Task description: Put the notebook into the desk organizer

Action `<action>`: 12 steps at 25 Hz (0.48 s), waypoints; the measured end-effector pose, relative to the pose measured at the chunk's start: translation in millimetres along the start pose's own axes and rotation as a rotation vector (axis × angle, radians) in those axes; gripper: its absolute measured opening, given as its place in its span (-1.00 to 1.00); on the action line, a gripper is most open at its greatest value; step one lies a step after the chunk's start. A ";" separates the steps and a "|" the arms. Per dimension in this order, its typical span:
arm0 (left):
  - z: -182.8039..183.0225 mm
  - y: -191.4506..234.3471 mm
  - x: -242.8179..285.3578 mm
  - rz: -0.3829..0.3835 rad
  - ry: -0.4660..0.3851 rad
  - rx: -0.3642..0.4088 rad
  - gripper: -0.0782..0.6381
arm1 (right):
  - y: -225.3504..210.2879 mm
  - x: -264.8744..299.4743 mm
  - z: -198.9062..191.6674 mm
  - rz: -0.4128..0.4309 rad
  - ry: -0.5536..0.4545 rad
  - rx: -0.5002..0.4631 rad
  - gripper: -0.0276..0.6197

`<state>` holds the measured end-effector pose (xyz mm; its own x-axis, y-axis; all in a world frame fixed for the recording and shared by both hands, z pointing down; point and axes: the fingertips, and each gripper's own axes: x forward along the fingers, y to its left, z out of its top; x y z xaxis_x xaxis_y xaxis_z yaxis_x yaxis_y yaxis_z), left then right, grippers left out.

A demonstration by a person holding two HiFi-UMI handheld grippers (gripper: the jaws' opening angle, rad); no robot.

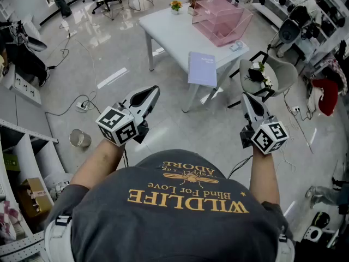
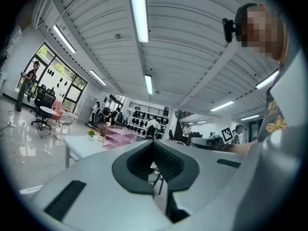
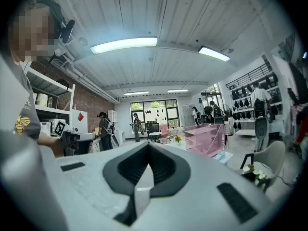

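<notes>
White desk (image 1: pixel 169 33) well ahead across open floor. Pink desk organizer (image 1: pixel 221 18) at its far end. Lilac notebook (image 1: pixel 202 69) lying flat near the front edge, apart from the organizer. Left tongs (image 1: pixel 153 91) and right tongs (image 1: pixel 246 98) both pressed together, pinching nothing, well short of the desk. Probably best to step close first, spread one pair, then take the notebook by an edge.

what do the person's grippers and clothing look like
Both the left gripper and right gripper are pale grey tapered wedges with black ribbed inner pads, each carrying a white cube of black square markers. The person wears a dark grey short-sleeved T-shirt with gold lettering.
</notes>
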<state>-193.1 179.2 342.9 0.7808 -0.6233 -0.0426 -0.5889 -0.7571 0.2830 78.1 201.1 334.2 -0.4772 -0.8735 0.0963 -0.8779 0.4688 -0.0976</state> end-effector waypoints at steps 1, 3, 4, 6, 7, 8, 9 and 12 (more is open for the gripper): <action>0.6 -1.0 0.3 -0.003 -0.002 0.004 -0.79 | 0.1 -0.6 0.8 0.001 0.000 0.000 -0.92; 1.4 -2.8 0.7 -0.008 -0.005 0.013 -0.79 | 0.7 -2.1 2.2 0.004 -0.001 -0.003 -0.92; 1.6 -3.7 0.6 -0.009 -0.006 0.016 -0.79 | 1.2 -2.9 2.7 0.006 -0.001 -0.006 -0.92; 1.7 -4.9 0.1 -0.009 -0.007 0.018 -0.79 | 2.3 -4.3 3.6 0.010 -0.005 -0.012 -0.92; 1.8 -5.2 -0.1 -0.008 -0.008 0.018 -0.79 | 2.5 -4.6 4.1 0.010 -0.007 -0.014 -0.92; 1.9 -5.4 -0.1 -0.007 -0.008 0.019 -0.79 | 2.4 -4.8 4.5 0.010 -0.009 -0.015 -0.92; 2.1 -5.6 -0.2 -0.007 -0.008 0.019 -0.79 | 2.3 -4.8 4.7 0.010 -0.009 -0.016 -0.92; 1.9 -6.2 -0.1 -0.006 -0.007 0.018 -0.79 | 2.0 -5.0 4.7 0.006 -0.007 -0.025 -0.92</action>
<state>-189.9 183.5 339.4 0.7828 -0.6202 -0.0510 -0.5880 -0.7640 0.2658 78.9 205.8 328.9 -0.4824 -0.8715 0.0886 -0.8757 0.4772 -0.0738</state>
